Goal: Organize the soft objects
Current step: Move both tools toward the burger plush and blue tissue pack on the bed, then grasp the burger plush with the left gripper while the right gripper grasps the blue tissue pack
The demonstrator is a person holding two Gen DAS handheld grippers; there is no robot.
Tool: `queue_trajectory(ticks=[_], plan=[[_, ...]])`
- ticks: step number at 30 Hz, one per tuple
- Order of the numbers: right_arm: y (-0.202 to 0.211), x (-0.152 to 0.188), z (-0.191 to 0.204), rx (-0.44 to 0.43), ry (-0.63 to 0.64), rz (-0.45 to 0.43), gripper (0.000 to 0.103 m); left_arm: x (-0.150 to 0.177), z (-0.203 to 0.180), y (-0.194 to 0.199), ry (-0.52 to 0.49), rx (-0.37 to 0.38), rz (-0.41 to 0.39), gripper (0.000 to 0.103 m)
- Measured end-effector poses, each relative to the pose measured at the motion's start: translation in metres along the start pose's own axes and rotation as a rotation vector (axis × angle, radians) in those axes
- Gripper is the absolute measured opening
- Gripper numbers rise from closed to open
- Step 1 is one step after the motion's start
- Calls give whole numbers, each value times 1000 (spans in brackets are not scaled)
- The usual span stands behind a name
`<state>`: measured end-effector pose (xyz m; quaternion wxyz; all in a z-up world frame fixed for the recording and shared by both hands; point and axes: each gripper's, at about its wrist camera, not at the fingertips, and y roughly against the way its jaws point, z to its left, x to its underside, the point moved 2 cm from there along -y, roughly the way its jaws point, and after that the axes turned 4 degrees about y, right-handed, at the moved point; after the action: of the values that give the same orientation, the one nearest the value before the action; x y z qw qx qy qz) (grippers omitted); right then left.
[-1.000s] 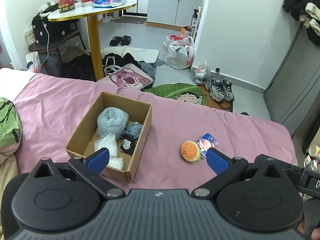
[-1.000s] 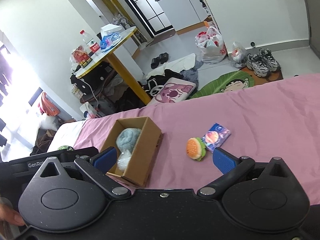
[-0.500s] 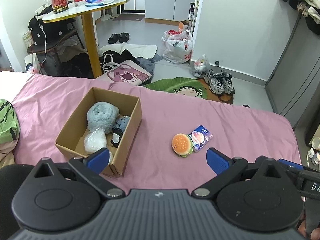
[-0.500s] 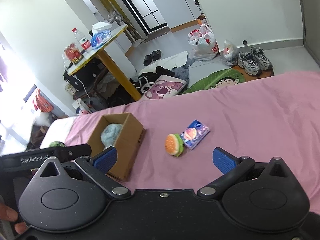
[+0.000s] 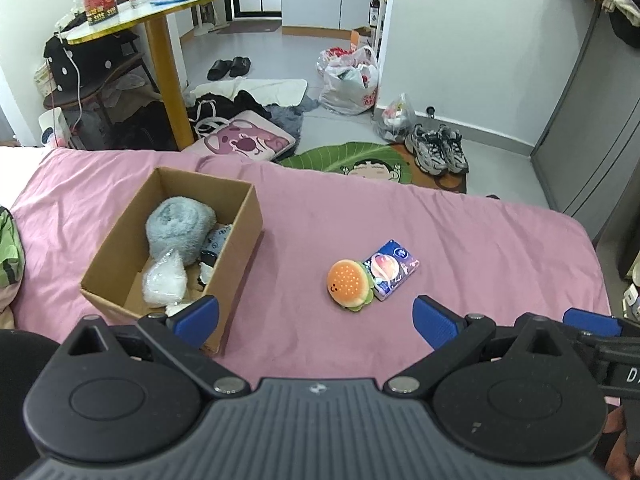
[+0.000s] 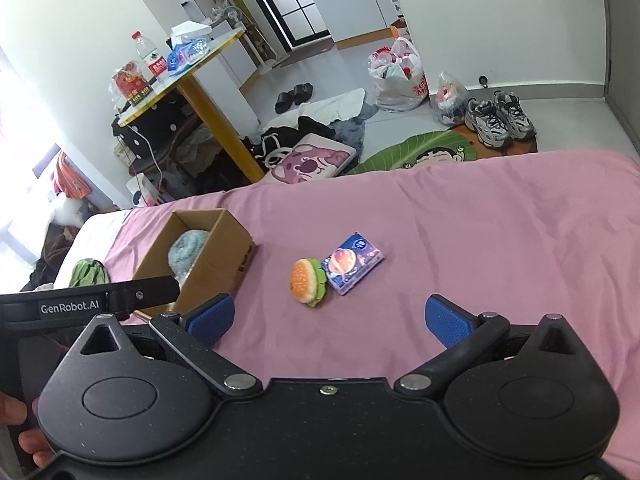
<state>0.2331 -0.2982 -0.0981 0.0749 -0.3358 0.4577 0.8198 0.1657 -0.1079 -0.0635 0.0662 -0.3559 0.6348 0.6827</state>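
A plush burger [image 5: 349, 285] [image 6: 307, 282] lies on the pink bedsheet [image 5: 460, 240] [image 6: 480, 220], touching a blue tissue pack [image 5: 390, 269] [image 6: 352, 263] on its right. Left of them stands an open cardboard box [image 5: 236, 248] [image 6: 224, 256] that holds a grey-blue fluffy roll [image 5: 178, 226] [image 6: 188, 245], a clear plastic bag [image 5: 164, 282] and a small dark plush. My left gripper [image 5: 314, 318] is open, nothing between its blue pads, nearer than the burger. My right gripper [image 6: 328, 318] is open and empty too, just short of the burger and pack.
A green striped cloth [image 5: 8, 256] [image 6: 88, 274] lies at the bed's left edge. Beyond the bed, the floor holds a yellow-legged table [image 5: 168, 80], a pink bear cushion [image 5: 244, 142], plastic bags, a green mat and sneakers [image 5: 438, 148]. The left gripper's body [image 6: 92, 298] sits beside the box.
Both grippers pulled back, so box, burger and pack look farther away. In the right wrist view they shifted left, then right. Both stayed open.
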Motion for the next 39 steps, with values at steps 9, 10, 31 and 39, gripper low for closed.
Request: queue_trajectory(ticks=[9, 10, 31, 39], plan=[[-20, -3, -16, 9, 36, 59, 102, 1, -7, -36, 27, 28, 70, 100], [-23, -4, -17, 10, 43, 67, 102, 0, -8, -40, 28, 27, 73, 100], [-99, -16, -36, 1, 183, 224, 95, -17, -21, -138, 68, 57, 210, 70], [-129, -19, -46, -14, 197, 277, 93, -19, -16, -179, 105, 50, 278, 70]])
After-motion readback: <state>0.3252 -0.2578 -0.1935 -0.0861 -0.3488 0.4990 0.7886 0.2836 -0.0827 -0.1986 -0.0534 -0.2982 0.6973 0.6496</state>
